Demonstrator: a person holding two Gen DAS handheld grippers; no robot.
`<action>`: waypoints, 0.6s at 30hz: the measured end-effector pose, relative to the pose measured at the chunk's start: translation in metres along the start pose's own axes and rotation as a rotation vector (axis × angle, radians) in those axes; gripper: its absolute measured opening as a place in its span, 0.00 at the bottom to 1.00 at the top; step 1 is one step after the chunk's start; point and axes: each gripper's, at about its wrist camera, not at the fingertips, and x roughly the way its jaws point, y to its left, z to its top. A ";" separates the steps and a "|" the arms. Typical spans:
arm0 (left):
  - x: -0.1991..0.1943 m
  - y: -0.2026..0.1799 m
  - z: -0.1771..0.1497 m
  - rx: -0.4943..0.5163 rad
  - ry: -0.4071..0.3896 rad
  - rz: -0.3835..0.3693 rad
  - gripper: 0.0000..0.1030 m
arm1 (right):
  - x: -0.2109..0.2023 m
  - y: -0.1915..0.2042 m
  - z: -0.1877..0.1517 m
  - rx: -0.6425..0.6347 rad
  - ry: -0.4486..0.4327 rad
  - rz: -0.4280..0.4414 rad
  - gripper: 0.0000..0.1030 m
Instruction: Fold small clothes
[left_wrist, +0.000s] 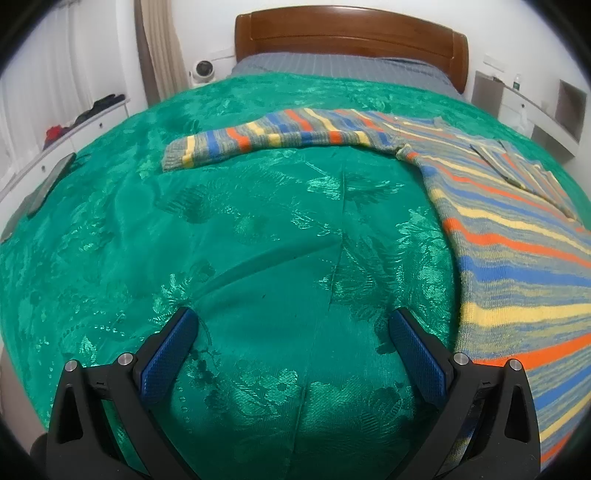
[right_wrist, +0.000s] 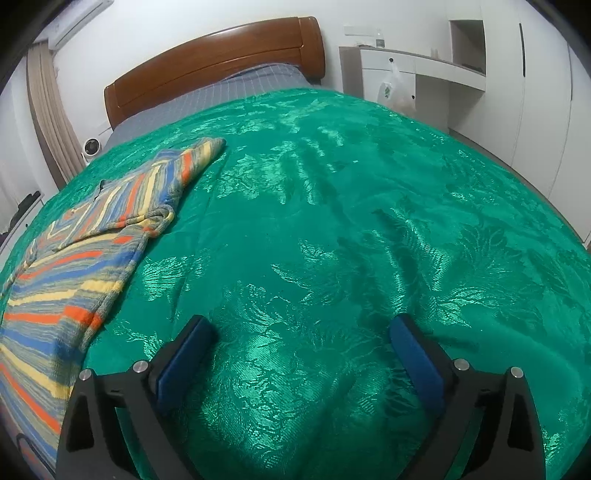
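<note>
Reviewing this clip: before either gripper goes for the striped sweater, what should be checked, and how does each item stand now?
1. Left gripper open, holding nothing: ok.
2. Right gripper open, holding nothing: ok.
3. Striped sweater lies flat on the green bedspread: ok.
4. Left sleeve spread out, not tucked under: ok.
5. Right sleeve laid out, slightly bunched at the armpit: ok.
6. Hem fully in view: cannot tell.
</note>
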 end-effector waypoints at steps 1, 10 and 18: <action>0.000 0.000 0.000 0.001 -0.003 0.001 1.00 | 0.000 0.000 0.000 -0.001 -0.001 0.000 0.95; -0.001 -0.001 -0.001 0.003 -0.013 0.004 1.00 | -0.002 0.000 -0.003 -0.009 -0.006 -0.005 0.95; -0.001 -0.001 -0.001 0.003 -0.013 0.004 1.00 | -0.002 0.000 -0.003 -0.009 -0.006 -0.004 0.95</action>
